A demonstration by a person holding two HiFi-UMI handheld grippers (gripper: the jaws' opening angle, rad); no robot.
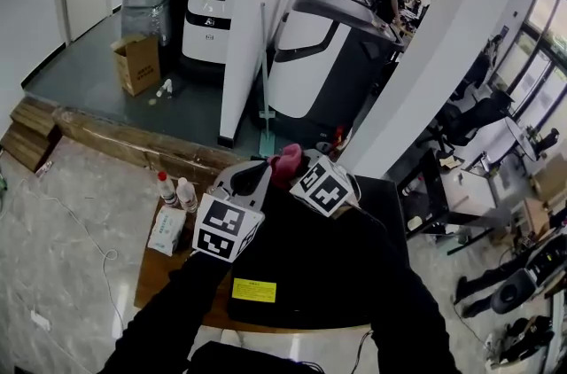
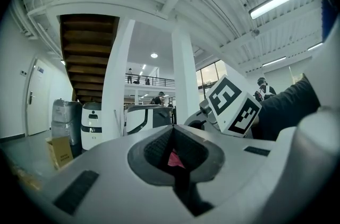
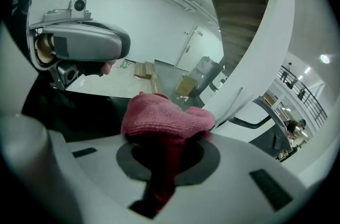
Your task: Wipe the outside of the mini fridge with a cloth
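A brown wooden tabletop [image 1: 156, 273] stands on a pale marbled tile floor [image 1: 53, 275]. A black box-shaped mini fridge [image 1: 328, 275] takes up most of the tabletop, a yellow label [image 1: 254, 290] on its top near the front edge. By the tabletop's left edge, just beside the fridge, stand a white plastic bottle with a red cap [image 1: 166, 189] and a second white plastic bottle [image 1: 187, 195], close together. A flat white packet [image 1: 167, 230] lies just in front of them. A thin white cable [image 1: 84, 232] trails over the floor.

Two small bottles [image 1: 186, 195] are standing at the far left corner of the wooden surface [image 1: 149, 279], and a white packet [image 1: 166, 230] is lying just beside them along the left edge.
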